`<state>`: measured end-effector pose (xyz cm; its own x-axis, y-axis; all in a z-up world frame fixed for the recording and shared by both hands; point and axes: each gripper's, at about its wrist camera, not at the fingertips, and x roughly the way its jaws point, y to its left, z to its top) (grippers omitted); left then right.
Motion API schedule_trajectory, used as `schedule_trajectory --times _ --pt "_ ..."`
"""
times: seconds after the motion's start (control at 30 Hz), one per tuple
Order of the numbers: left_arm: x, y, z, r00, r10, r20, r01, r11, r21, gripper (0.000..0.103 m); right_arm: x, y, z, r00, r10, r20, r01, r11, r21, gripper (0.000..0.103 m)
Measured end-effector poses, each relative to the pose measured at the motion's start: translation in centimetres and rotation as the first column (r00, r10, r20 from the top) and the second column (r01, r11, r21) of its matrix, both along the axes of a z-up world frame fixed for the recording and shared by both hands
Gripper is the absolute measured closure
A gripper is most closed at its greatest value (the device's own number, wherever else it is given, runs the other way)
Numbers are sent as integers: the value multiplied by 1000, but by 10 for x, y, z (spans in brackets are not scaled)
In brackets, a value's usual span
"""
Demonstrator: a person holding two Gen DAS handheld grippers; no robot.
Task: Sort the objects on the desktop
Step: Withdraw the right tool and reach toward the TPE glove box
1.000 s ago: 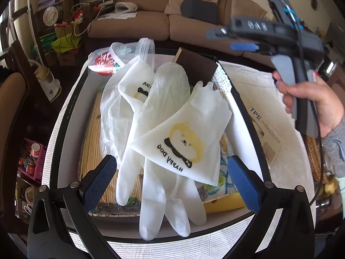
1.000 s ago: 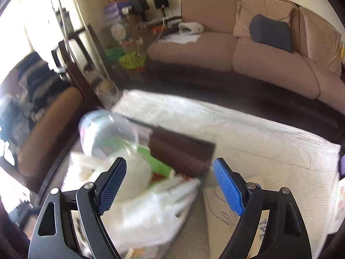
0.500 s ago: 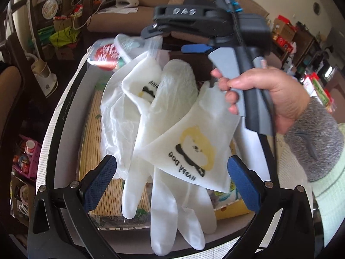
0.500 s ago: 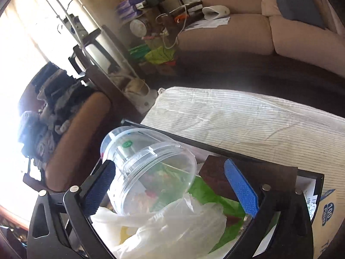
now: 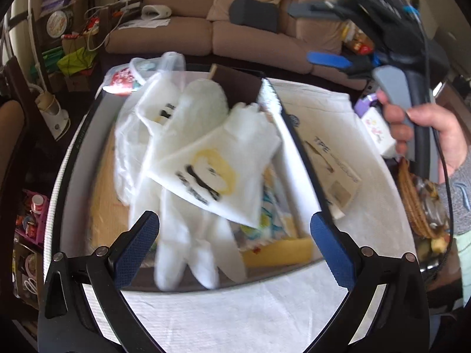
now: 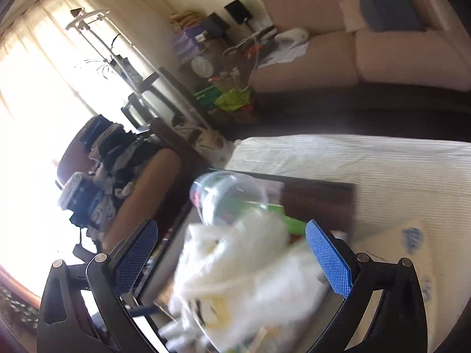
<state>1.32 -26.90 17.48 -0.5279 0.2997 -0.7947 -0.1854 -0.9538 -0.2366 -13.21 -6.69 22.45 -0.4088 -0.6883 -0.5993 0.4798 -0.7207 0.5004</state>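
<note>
A black-rimmed box on the white cloth is piled with white plastic gloves and a dog-print bag. My left gripper hangs open over the box's near edge, with nothing between its blue pads. My right gripper, held in a hand, is up at the far right of the box. In its own view my right gripper stands wide open above the blurred white bags, apart from them. A clear plastic jar lies tipped at the box's far corner.
A flat TPE glove carton lies on the cloth right of the box. A small white and purple box and a wicker basket sit further right. A brown sofa stands behind, and a cluttered chair is at the left.
The right gripper was over the box's far end half a second ago and has swung back to the far right. Its jaws stand wider than a second ago. Nothing was picked up.
</note>
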Motion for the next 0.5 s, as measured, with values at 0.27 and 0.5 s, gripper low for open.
schedule_trajectory --times 0.27,0.5 --pt "63 58 -16 1000 -28 9 27 989 147 0 105 140 -73 975 -205 -85 222 884 412 0" --pt "86 146 -29 995 -93 -37 98 981 168 0 142 215 -127 938 -347 7 324 881 344 3"
